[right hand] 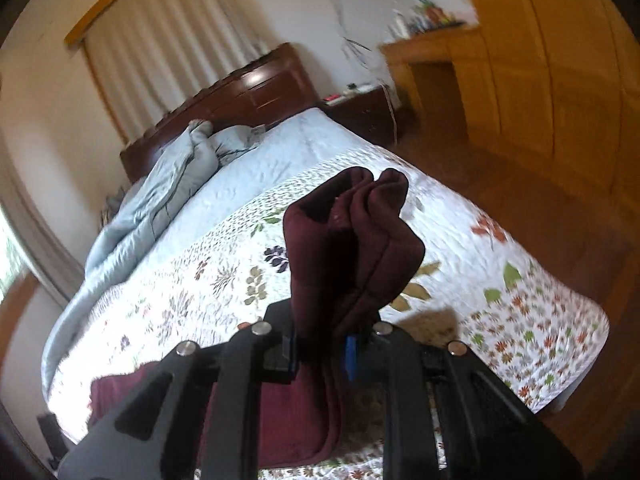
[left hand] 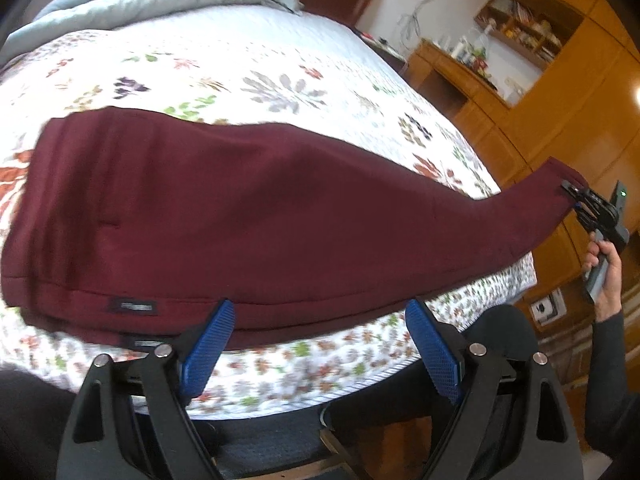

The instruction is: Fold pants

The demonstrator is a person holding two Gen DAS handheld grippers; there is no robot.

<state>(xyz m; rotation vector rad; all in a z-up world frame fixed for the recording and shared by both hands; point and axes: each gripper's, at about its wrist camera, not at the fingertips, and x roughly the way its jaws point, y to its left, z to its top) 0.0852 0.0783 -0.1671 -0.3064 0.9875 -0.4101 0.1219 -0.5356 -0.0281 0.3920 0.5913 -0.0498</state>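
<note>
A: Right gripper [right hand: 320,350]?
B: Clamped on the pants [left hand: 224,216] at the leg cuffs, which are lifted off the bed [left hand: 280,80].
A: Left gripper [left hand: 320,344]?
B: Jaws apart, nothing in them; the waistband lies on the quilt just ahead of its fingertips.

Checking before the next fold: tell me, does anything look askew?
Yes. The maroon pants lie flat on the quilt, but the right gripper holds their cuff end lifted off the bed corner.
</note>
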